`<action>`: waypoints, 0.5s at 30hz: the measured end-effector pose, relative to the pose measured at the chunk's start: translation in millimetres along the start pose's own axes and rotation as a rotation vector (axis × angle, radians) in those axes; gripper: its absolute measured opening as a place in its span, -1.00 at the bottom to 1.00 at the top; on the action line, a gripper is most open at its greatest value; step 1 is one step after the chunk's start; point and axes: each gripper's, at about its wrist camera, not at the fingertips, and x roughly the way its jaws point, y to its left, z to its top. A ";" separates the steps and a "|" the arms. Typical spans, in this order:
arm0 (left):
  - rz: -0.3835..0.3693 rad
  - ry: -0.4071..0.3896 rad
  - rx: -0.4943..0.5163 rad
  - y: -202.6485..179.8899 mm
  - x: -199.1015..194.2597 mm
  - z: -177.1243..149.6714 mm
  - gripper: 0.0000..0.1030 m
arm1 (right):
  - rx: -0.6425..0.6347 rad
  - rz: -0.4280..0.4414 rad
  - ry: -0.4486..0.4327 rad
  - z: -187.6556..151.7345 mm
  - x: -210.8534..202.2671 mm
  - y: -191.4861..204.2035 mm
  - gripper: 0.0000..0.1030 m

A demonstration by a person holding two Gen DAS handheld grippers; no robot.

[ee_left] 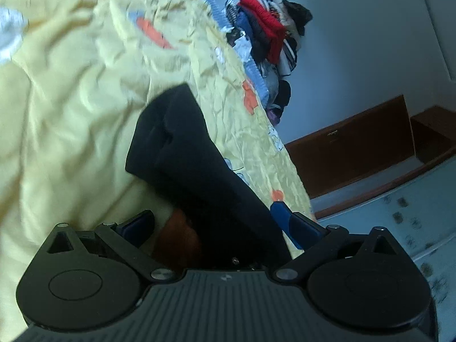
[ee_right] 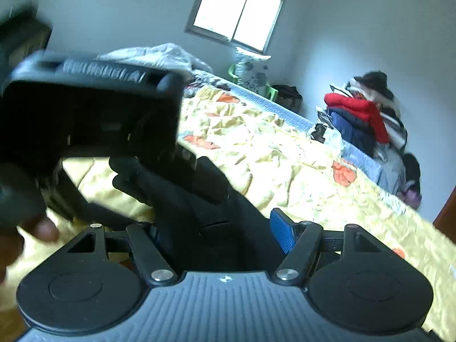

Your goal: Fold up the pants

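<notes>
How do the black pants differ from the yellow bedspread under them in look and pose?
The black pants are plain and dark; the yellow bedspread is pale with orange patches. The black pants are bunched into thick folds running into the left gripper; the yellow bedspread lies spread out flat. The black pants cover only a small area; the yellow bedspread covers the bed. Both are creased fabric.

No readable text, labels, brands or numbers in either wrist view. Only mark: a small pale emblem on the ribbed gripper body (ee_left: 225, 278), same spot on the other gripper body (ee_right: 225, 278), too small to read. Bedspread (ee_right: 270, 154) prints are pictures, not lettering.
</notes>
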 end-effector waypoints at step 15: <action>0.165 -0.071 0.151 -9.7 30.2 -0.8 -0.74 | 0.346 0.344 0.060 -14.4 -24.6 -82.1 0.39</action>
